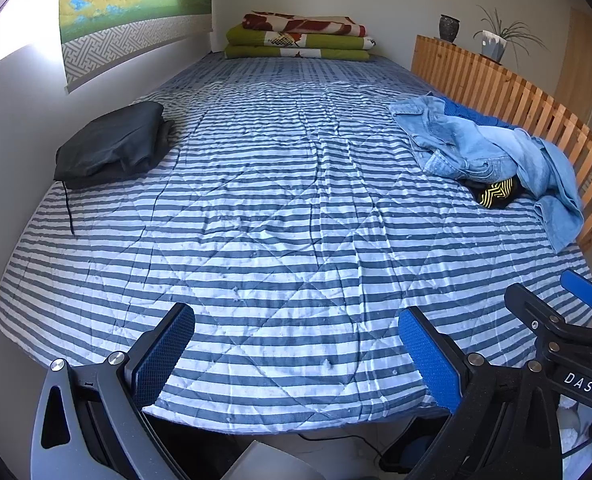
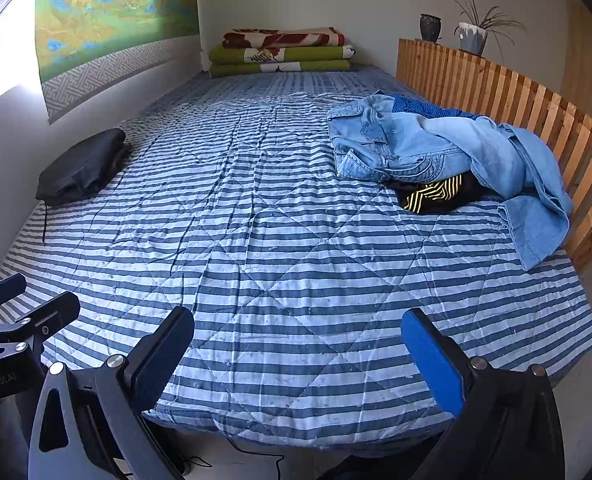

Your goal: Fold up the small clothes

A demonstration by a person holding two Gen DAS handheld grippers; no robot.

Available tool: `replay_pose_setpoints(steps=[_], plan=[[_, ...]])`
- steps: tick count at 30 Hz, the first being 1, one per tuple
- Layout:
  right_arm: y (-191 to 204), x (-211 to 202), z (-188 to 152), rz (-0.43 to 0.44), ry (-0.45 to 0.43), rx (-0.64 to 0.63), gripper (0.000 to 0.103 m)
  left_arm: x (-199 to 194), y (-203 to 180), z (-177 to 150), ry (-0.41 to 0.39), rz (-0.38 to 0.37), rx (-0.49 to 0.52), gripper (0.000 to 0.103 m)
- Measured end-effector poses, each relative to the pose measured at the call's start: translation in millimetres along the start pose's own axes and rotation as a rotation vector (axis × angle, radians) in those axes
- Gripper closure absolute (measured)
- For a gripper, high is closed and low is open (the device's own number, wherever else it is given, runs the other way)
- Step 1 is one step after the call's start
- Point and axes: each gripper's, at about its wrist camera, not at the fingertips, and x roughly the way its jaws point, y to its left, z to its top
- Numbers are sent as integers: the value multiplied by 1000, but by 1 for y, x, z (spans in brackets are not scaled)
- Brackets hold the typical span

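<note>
A heap of light-blue denim clothes (image 1: 480,148) (image 2: 436,148) lies on the right side of the striped bed, over a darker blue garment (image 2: 424,108) and a black piece with yellow stripes (image 1: 496,194) (image 2: 436,196). A folded black garment (image 1: 111,146) (image 2: 81,166) rests at the left edge by the wall. My left gripper (image 1: 296,356) is open over the bed's near edge, nothing between its blue pads. My right gripper (image 2: 298,356) is open too, held beside the left one and well short of the heap. The right gripper's fingers (image 1: 580,288) show at the left wrist view's right edge.
A blue-and-white striped quilt (image 1: 279,208) (image 2: 279,240) covers the bed. Folded green and red blankets (image 1: 300,38) (image 2: 281,52) are stacked at the far end. A wooden slatted rail (image 1: 516,96) (image 2: 508,96) runs along the right side, with a vase and a potted plant (image 2: 474,34) behind it.
</note>
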Motion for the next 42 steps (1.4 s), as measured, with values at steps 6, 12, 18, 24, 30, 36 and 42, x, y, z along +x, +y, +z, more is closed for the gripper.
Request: replay_pose_setpoints(steps=[6,12,18,24,30,36,42], plan=[[0,-1,2,-2,-1,-2,1,-3,-1,2,-4,-6,3,0],[-1,-5,5,-9,-11,-1,1,-5,-8,5,-8,-15,18,0],[-4,-6,7,-22,-16,5,1,-5,-12,7,-9,-17,27,0],[-7,-4,9,-24,-21,12,1,-2,-17,10,-6,-6,37,0],[-12,2,13,-25,-27,15,1,6,-18,16,-5,5,31,0],[-38,16,21,-42,-28,50,1,27,-22,23,13,5,51,0],[-91,37,32,-118,-20,125,1,54,-28,42,2,15,71,0]])
